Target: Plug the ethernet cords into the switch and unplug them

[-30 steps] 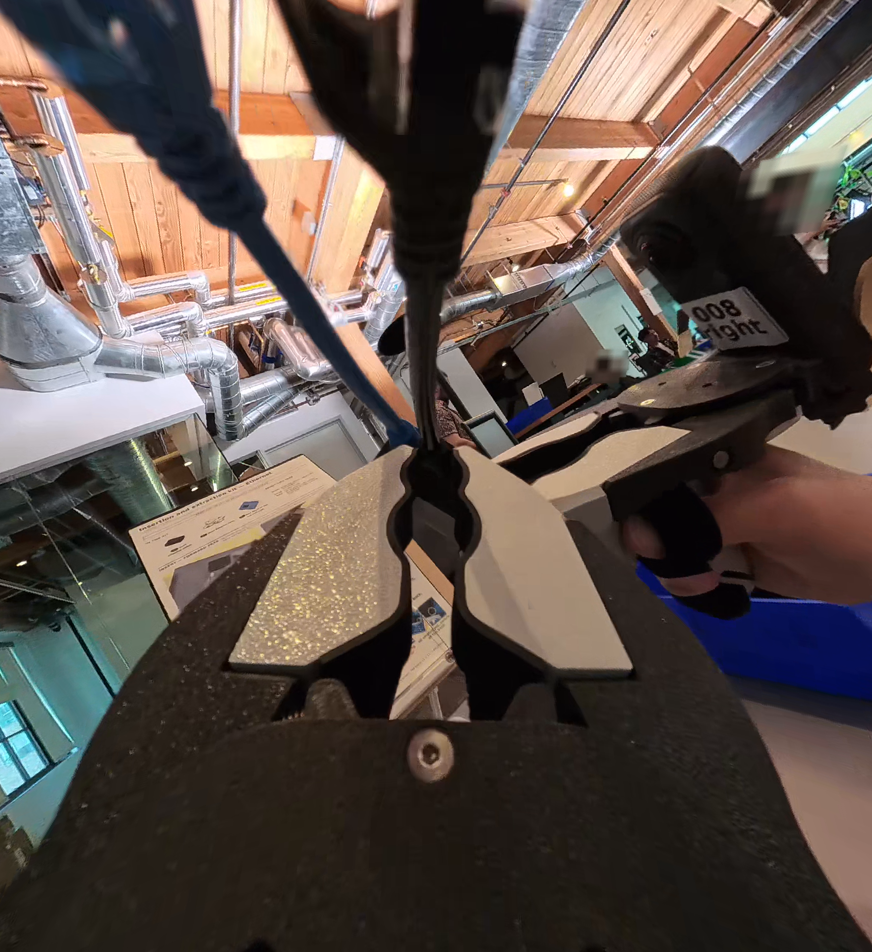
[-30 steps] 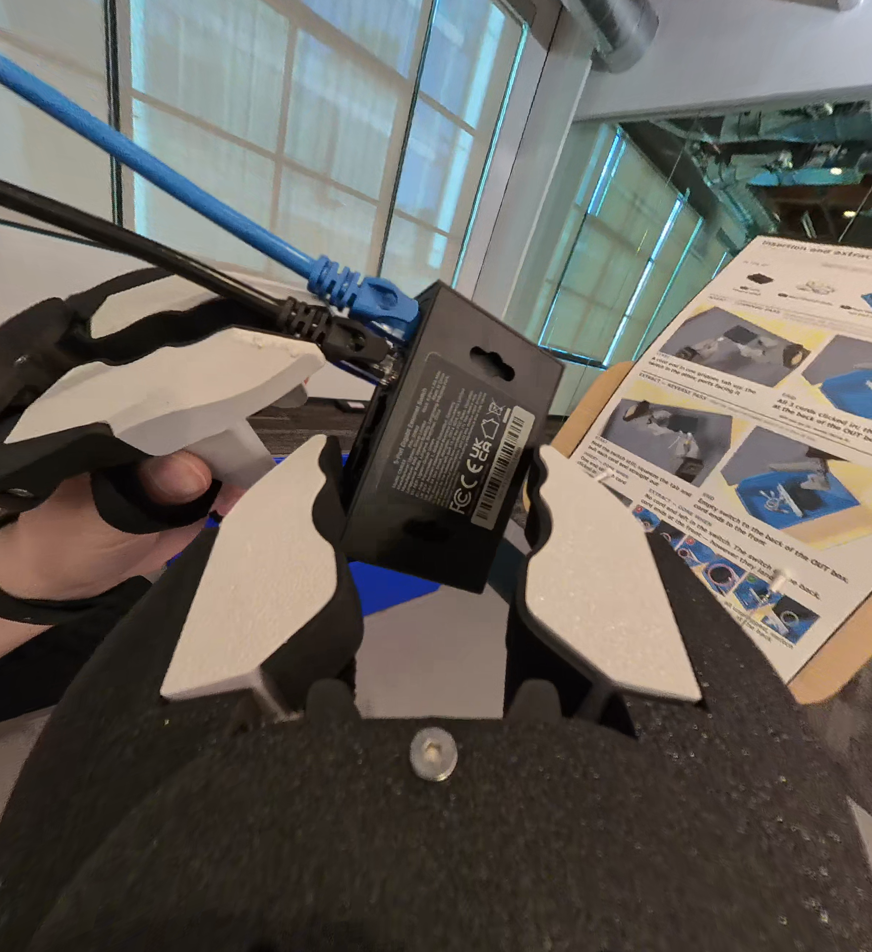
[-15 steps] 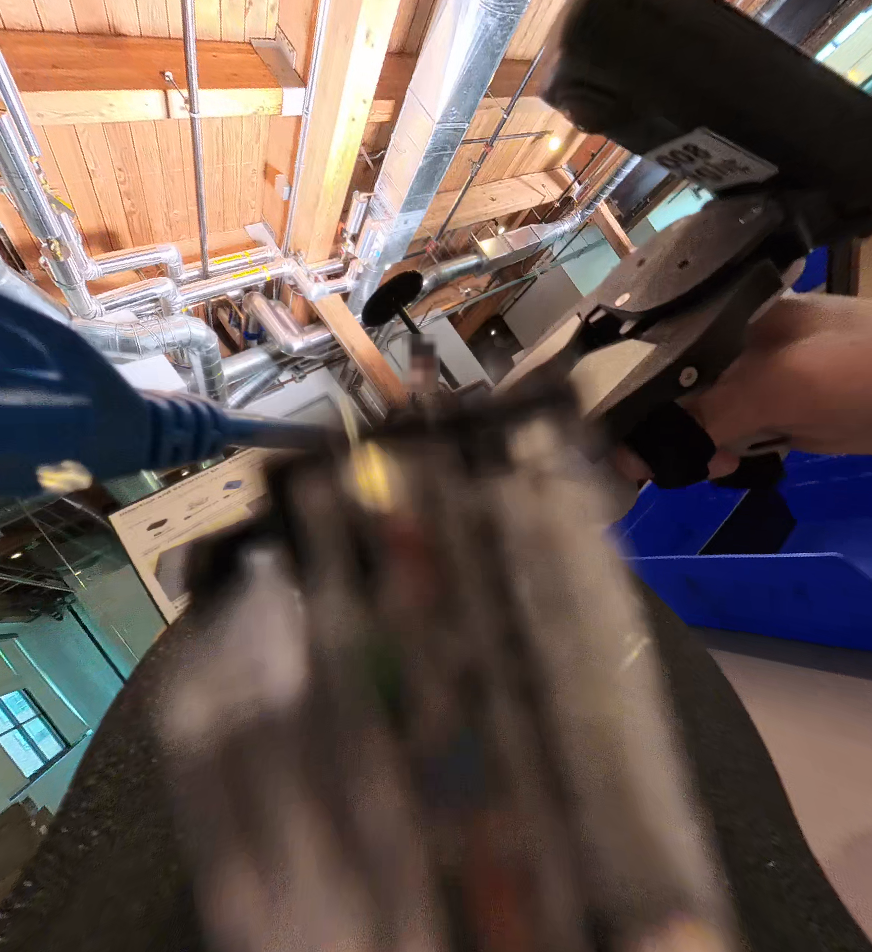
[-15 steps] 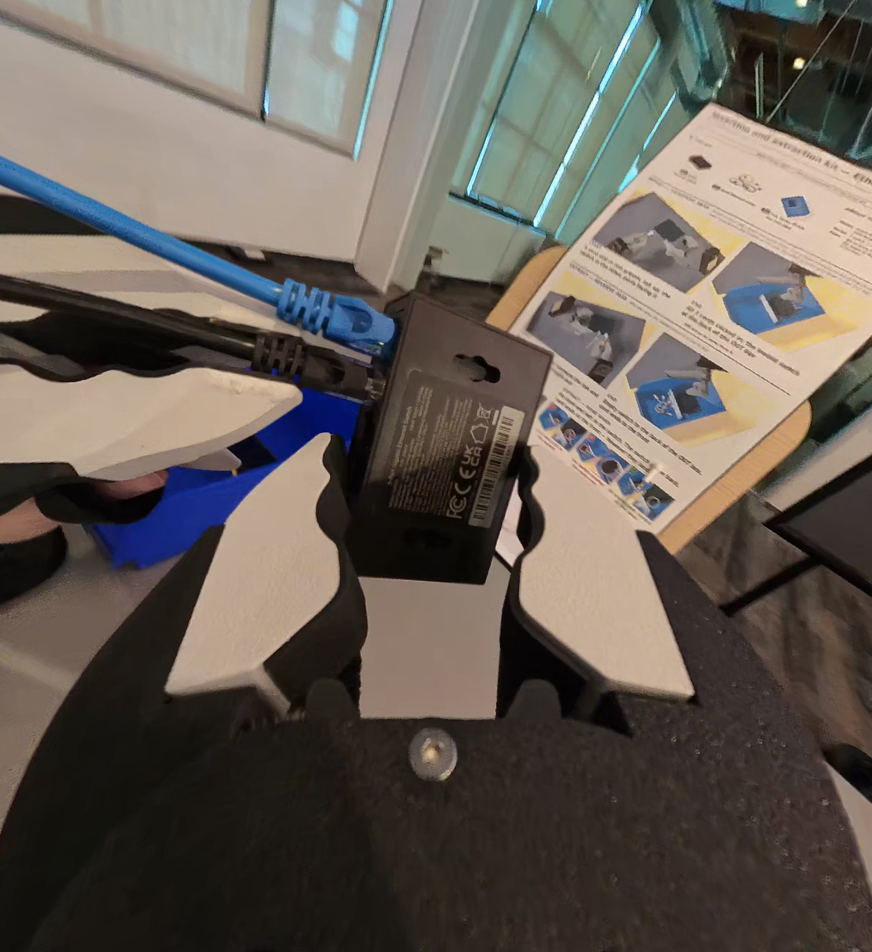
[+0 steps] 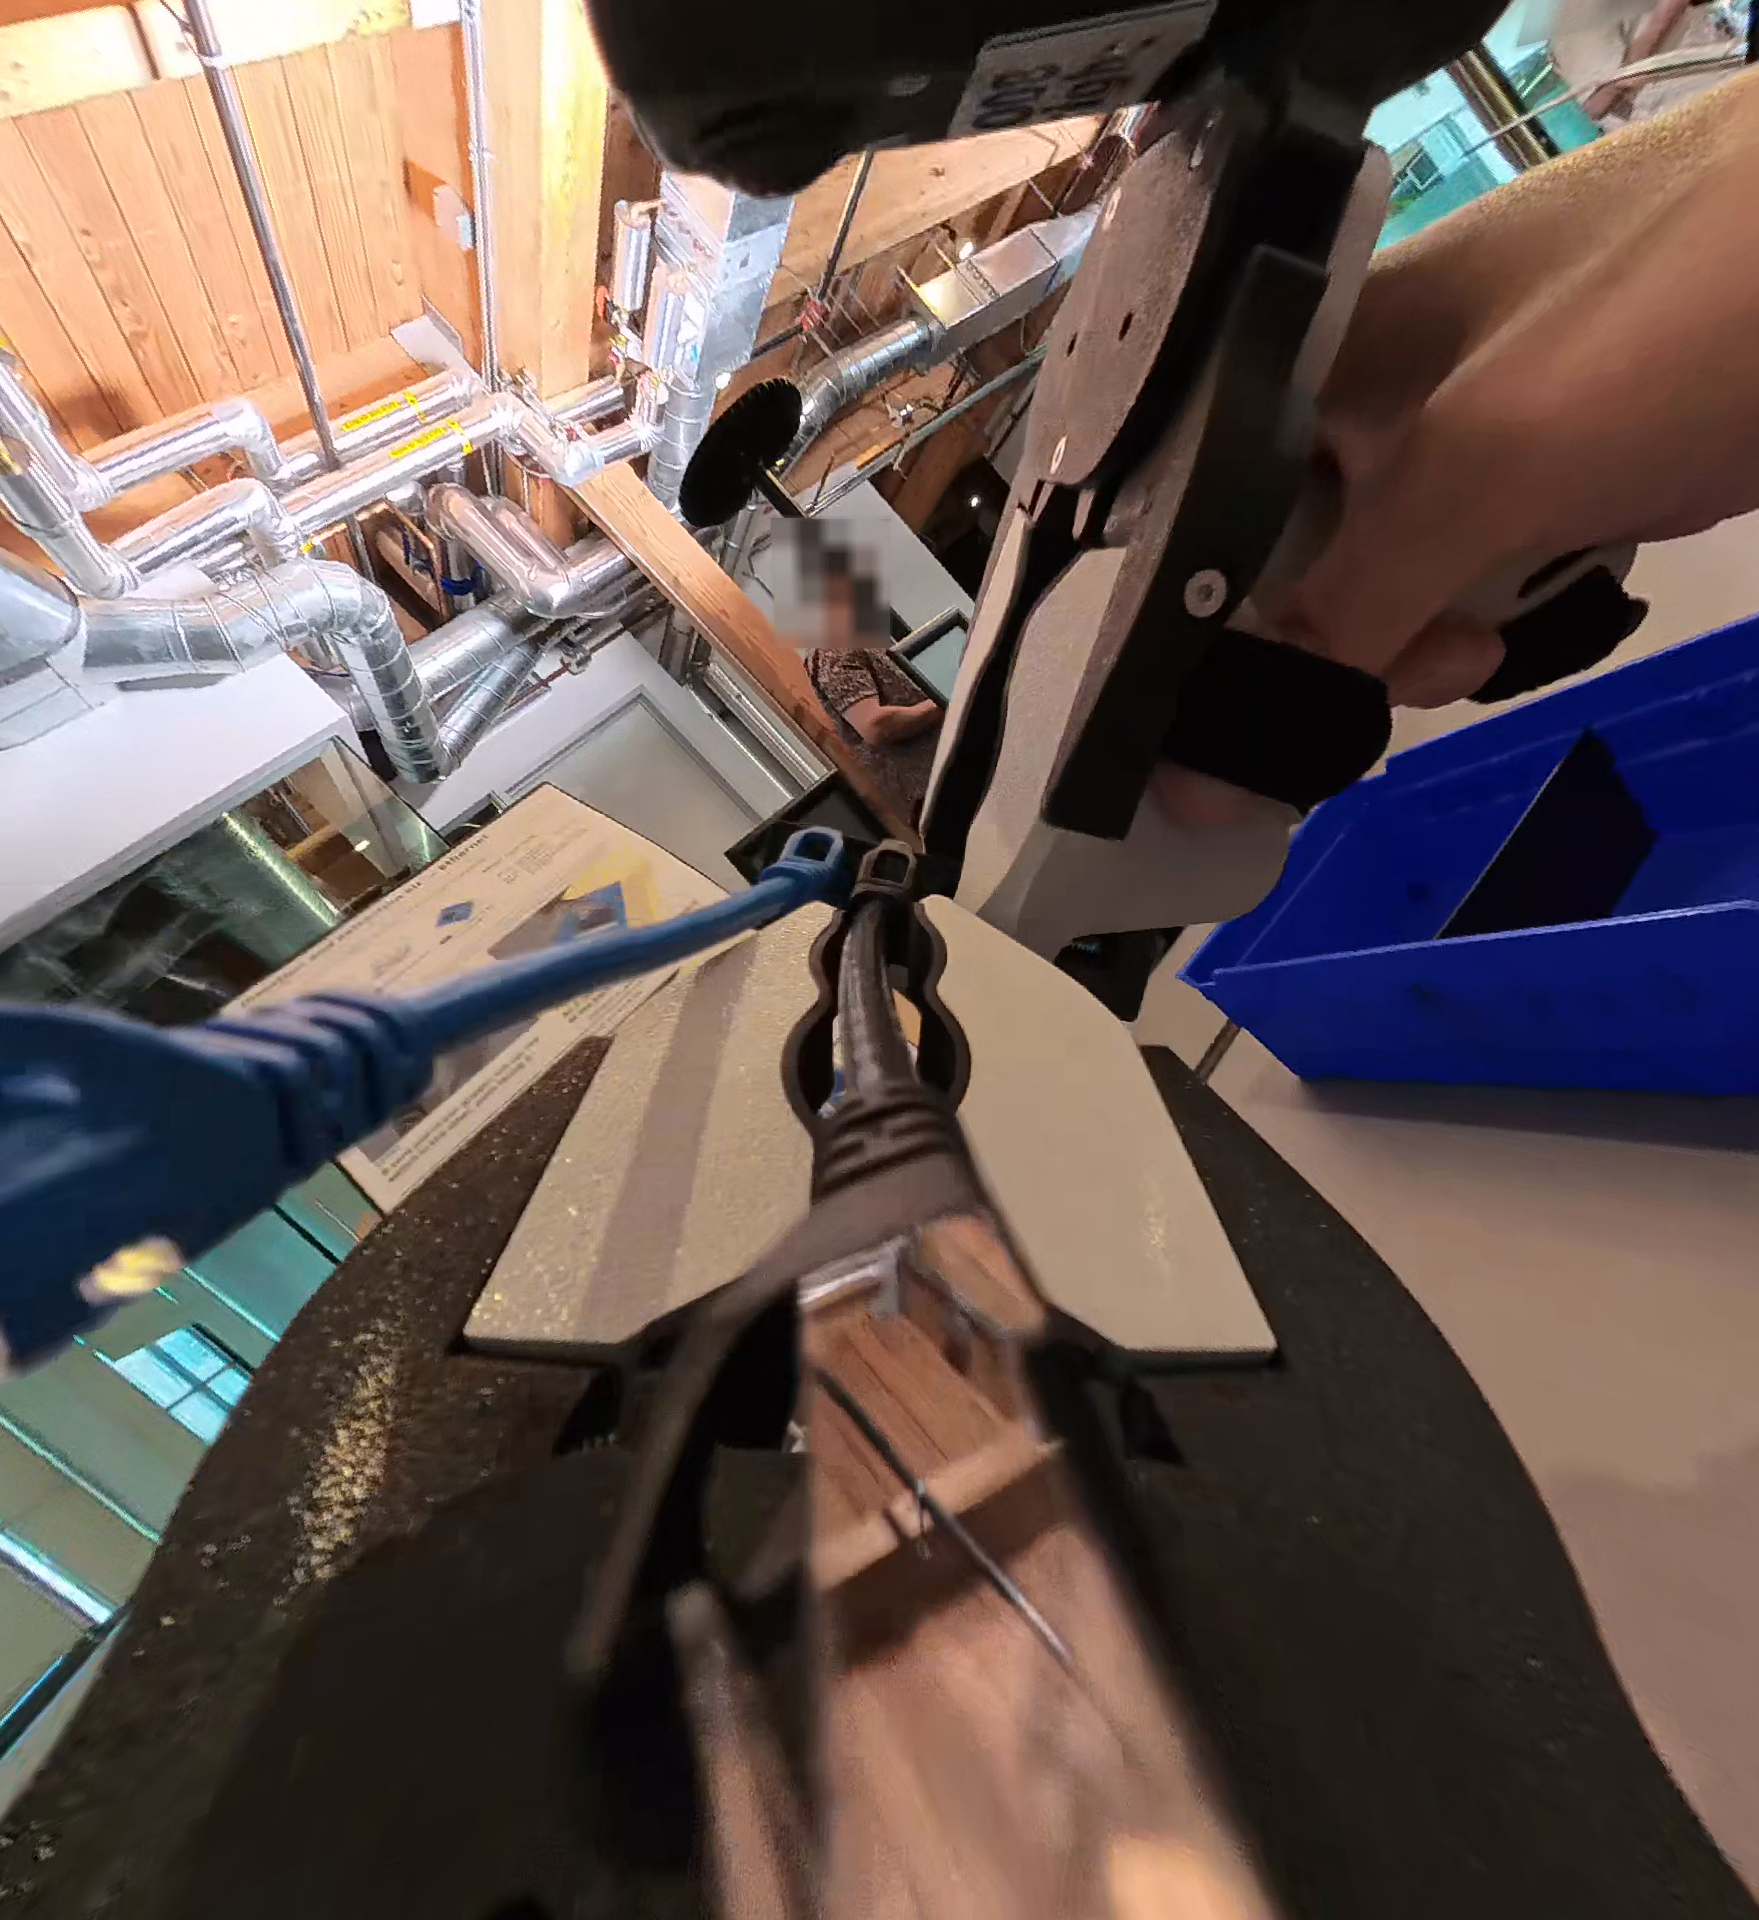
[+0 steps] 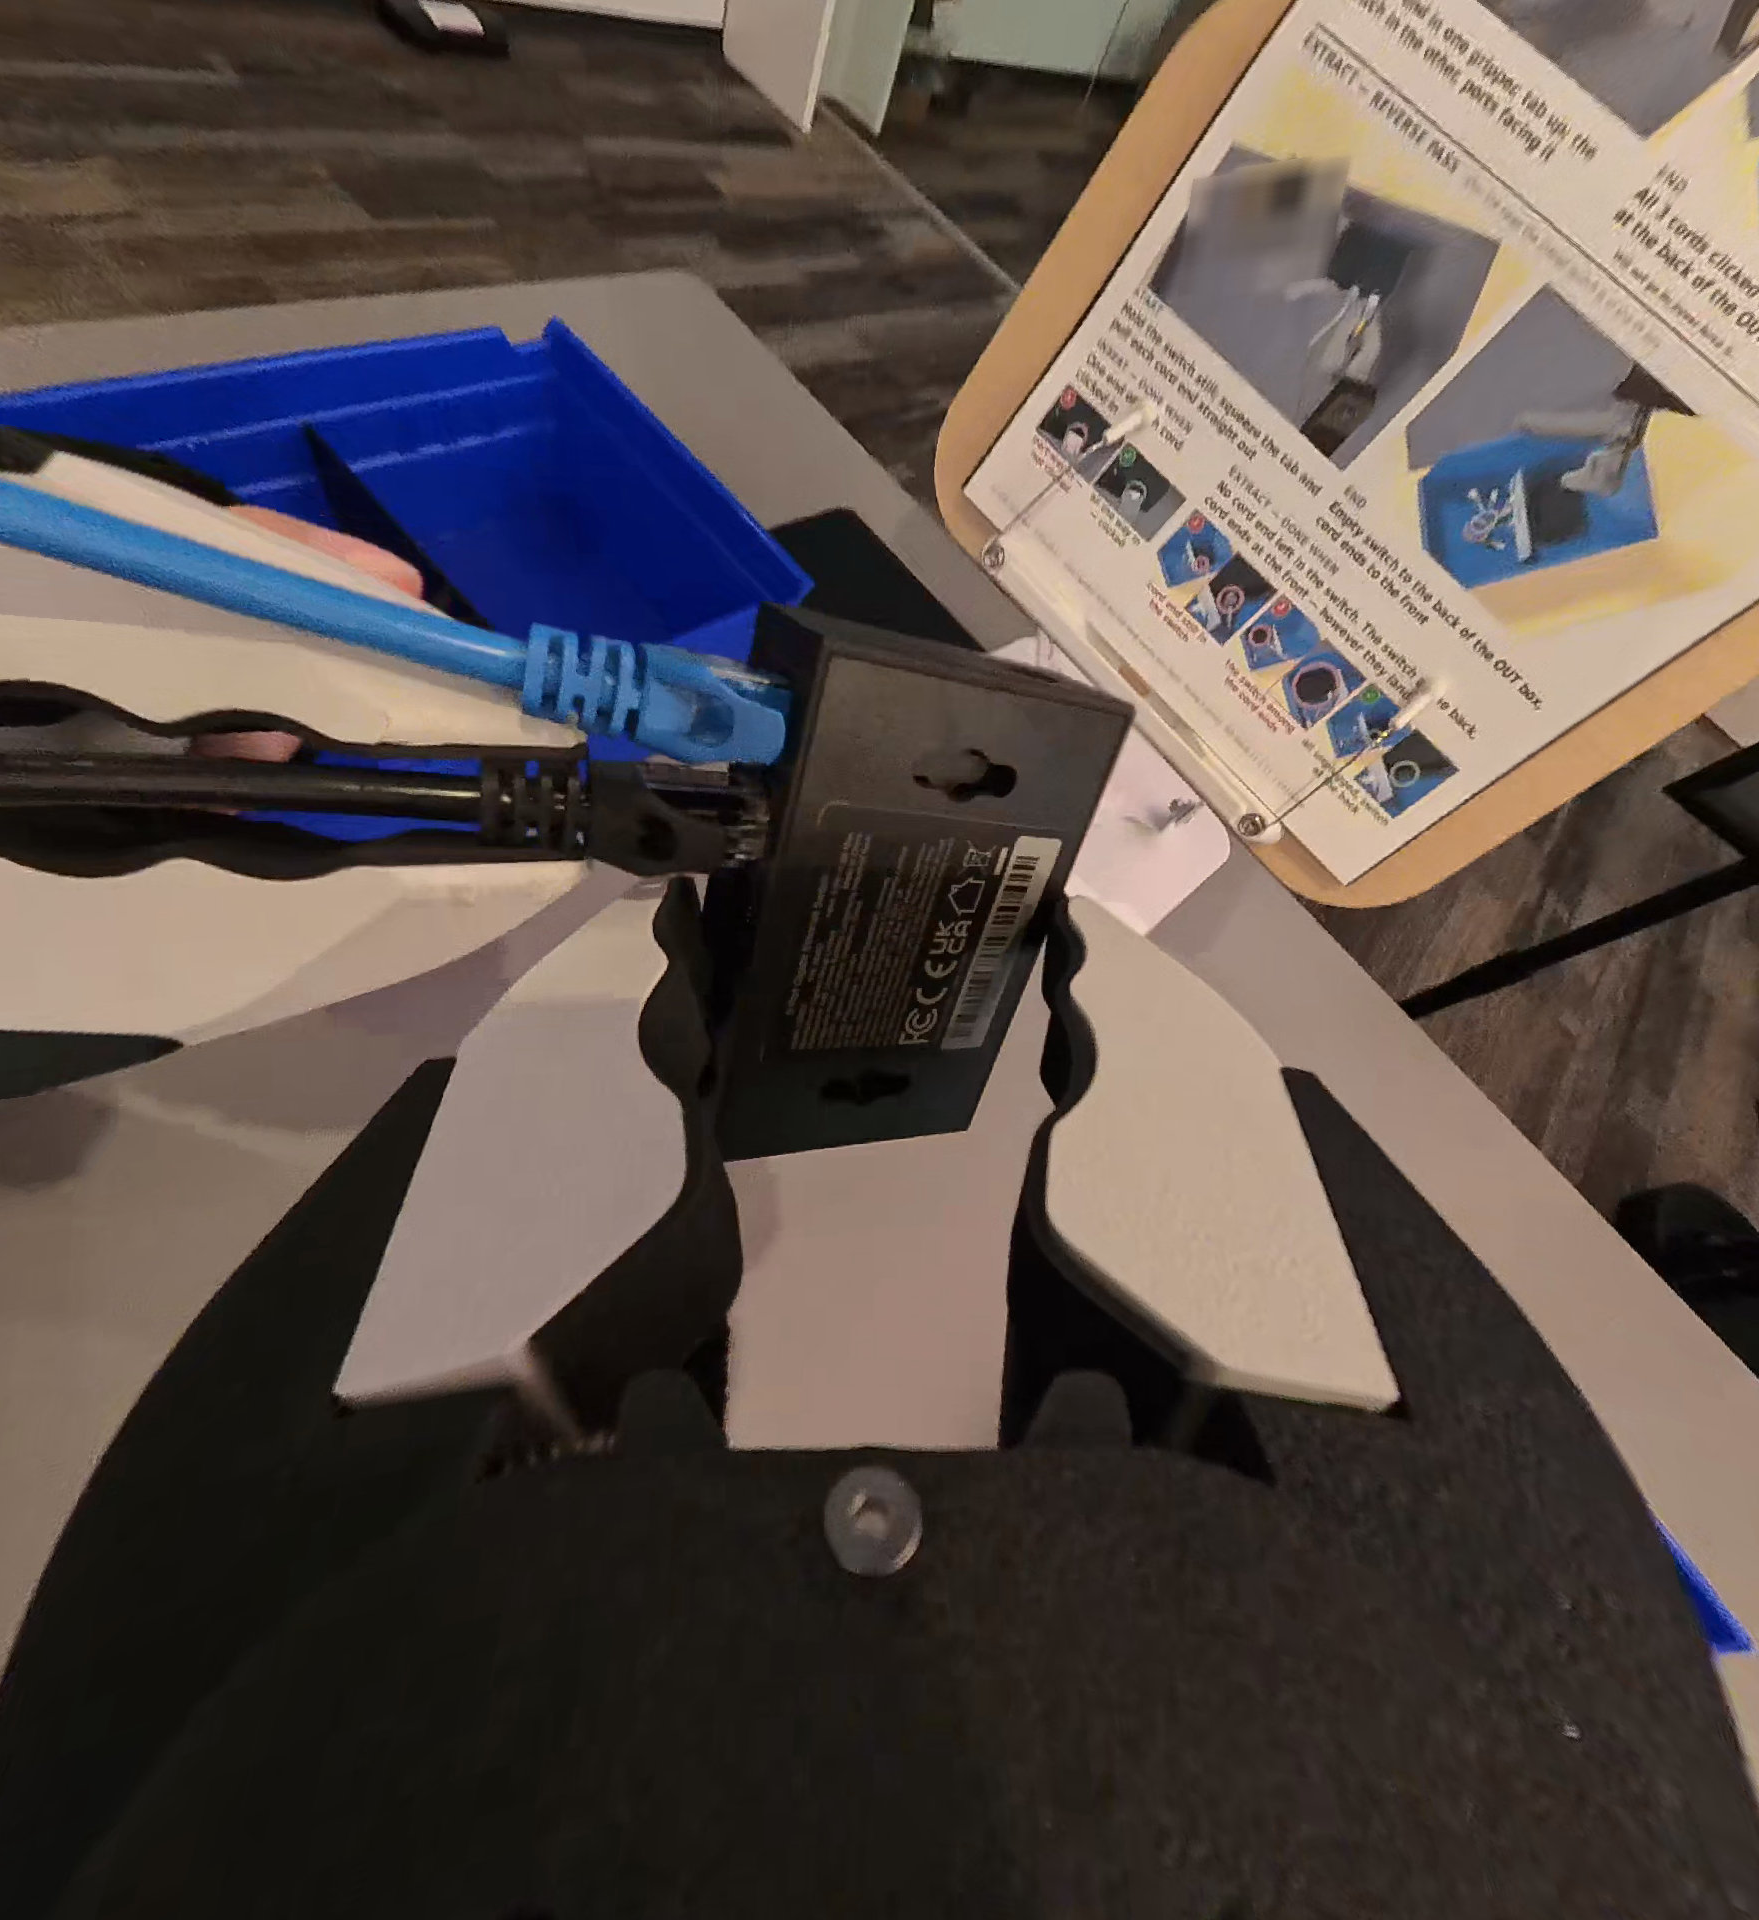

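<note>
My right gripper point(image 6: 875, 914) is shut on the black switch point(image 6: 906, 935) and holds it above the table, label side towards the camera. A blue cord's plug point(image 6: 688, 707) and a black cord's plug point(image 6: 646, 821) sit side by side in the switch's left face. My left gripper point(image 5: 880, 914) is shut on the black cord point(image 5: 870, 1008) just behind that plug. Its fingers point(image 6: 231, 935) show at the left of the right wrist view. The black cord's free plug point(image 5: 916, 1403) hangs blurred close to the left camera. The blue cord's free plug point(image 5: 33, 1184) hangs at the left.
A blue bin point(image 6: 542, 468) with a divider stands on the grey table point(image 6: 75, 1351) behind the switch; it also shows in the left wrist view point(image 5: 1477, 987). An instruction board point(image 6: 1374, 468) stands at the right. A person point(image 5: 854, 686) sits far back. My right fingertips sit around 6 cm from my left ones.
Both grippers have tilted and the right view now looks down at the table and bin. The cords' free ends have swung towards the left camera. Both grips are unchanged.
</note>
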`<control>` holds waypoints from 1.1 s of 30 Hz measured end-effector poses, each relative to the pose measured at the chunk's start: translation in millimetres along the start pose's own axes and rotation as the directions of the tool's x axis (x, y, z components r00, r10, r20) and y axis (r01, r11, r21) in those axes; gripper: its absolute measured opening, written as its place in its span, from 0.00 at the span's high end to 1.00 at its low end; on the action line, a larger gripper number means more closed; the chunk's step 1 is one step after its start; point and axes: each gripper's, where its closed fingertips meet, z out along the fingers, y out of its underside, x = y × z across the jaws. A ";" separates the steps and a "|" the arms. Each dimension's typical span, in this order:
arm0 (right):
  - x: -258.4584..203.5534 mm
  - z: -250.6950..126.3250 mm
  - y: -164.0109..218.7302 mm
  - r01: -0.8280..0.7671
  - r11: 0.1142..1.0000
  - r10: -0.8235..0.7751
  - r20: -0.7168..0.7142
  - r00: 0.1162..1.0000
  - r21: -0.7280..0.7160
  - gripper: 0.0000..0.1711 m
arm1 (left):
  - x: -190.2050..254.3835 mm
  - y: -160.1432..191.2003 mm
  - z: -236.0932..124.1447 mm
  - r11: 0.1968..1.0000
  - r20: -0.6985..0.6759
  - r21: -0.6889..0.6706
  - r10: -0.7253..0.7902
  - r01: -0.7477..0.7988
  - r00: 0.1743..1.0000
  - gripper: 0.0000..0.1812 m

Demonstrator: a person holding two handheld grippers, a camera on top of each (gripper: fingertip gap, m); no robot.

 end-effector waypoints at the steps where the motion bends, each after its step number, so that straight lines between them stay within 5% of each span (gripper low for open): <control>1: 0.9 0.6 0.8 0.006 1.000 -0.006 -0.005 1.000 -0.009 0.64 | 0.5 1.3 0.5 1.000 -0.001 -0.001 -0.006 0.006 1.000 0.94; 10: 3.7 0.8 6.7 0.036 0.995 -0.036 0.005 0.999 -0.095 0.64 | 2.3 6.7 2.4 0.994 -0.049 -0.002 -0.107 0.107 0.993 0.94; 33: 13.6 -5.3 -10.2 0.199 0.964 -0.245 -0.305 0.920 -0.173 0.64 | -6.2 10.8 0.6 0.994 0.063 -0.017 -0.103 0.104 0.993 0.95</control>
